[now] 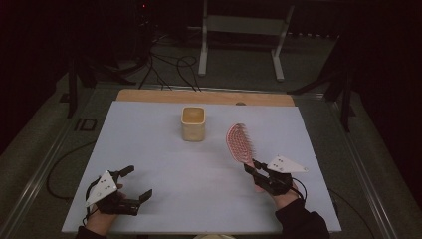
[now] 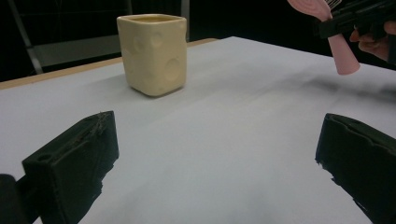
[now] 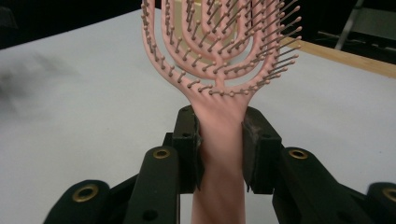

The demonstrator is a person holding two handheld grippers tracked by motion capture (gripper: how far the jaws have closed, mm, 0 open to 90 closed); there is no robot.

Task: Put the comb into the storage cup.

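Right tongs (image 1: 252, 167) pinching the pink brush (image 1: 239, 143) by its handle, just below the head; the brush is lifted off the white surface (image 1: 164, 149), to the right of the cup (image 1: 192, 123) and a little nearer the person, head pointing up and away. In the right gripper view the jaws clamp the handle squarely from both sides, bristles (image 3: 219, 46) facing the camera. Left tongs (image 1: 134, 184) spread wide and holding nothing, low over the surface, well left of the cup and nearer the person. The likely step is carrying the brush to the cup, which stands upright with its mouth open. To do it well: keep the clamp firm so the handle does not swivel, bring the brush over the cup's mouth before lowering, and approach from above so as not to knock the wall. The free tongs could steady the cup if it shifts.
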